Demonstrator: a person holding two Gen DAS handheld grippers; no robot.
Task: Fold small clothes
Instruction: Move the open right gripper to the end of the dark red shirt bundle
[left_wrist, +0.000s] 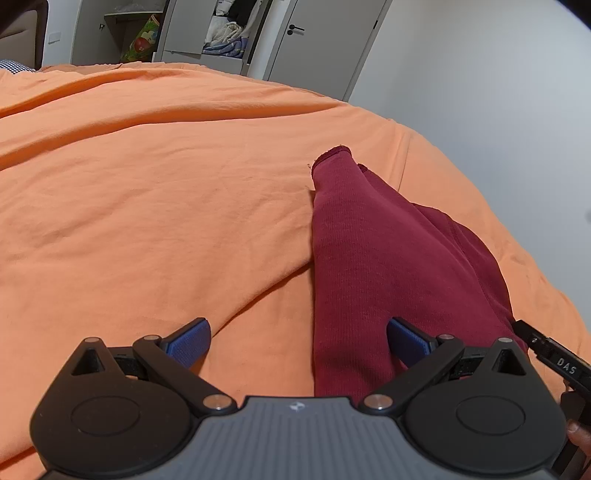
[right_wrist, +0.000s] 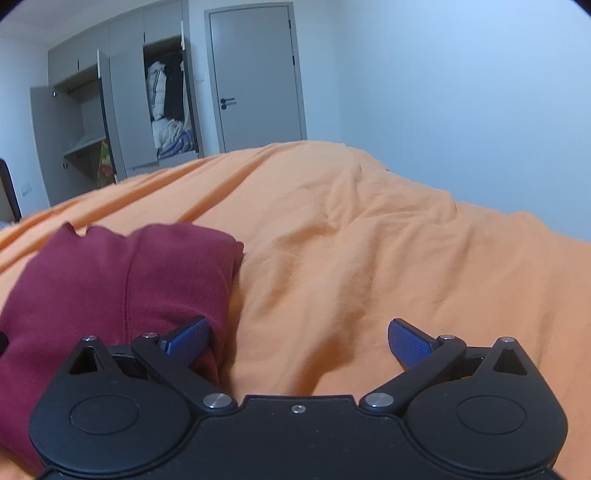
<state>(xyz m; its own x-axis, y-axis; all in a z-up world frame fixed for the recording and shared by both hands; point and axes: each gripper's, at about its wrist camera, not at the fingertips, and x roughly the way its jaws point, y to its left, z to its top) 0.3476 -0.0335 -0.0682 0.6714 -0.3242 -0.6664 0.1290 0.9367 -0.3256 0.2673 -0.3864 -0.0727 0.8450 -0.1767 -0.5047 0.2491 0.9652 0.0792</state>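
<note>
on orange bedsheet (left_wrist: 147, 166), maroon garment (left_wrist: 369, 258) seemingly under spread fingers (left_wrist: 406, 338)

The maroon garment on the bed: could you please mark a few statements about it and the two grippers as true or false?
1. The maroon garment lies on an orange bedsheet. True.
2. The left gripper is shut on the garment. False: it is open, holding nothing.
3. The right gripper is open. True.
4. The door behind the bed stands open. False: it is closed; the wardrobe is what stands open.
</note>
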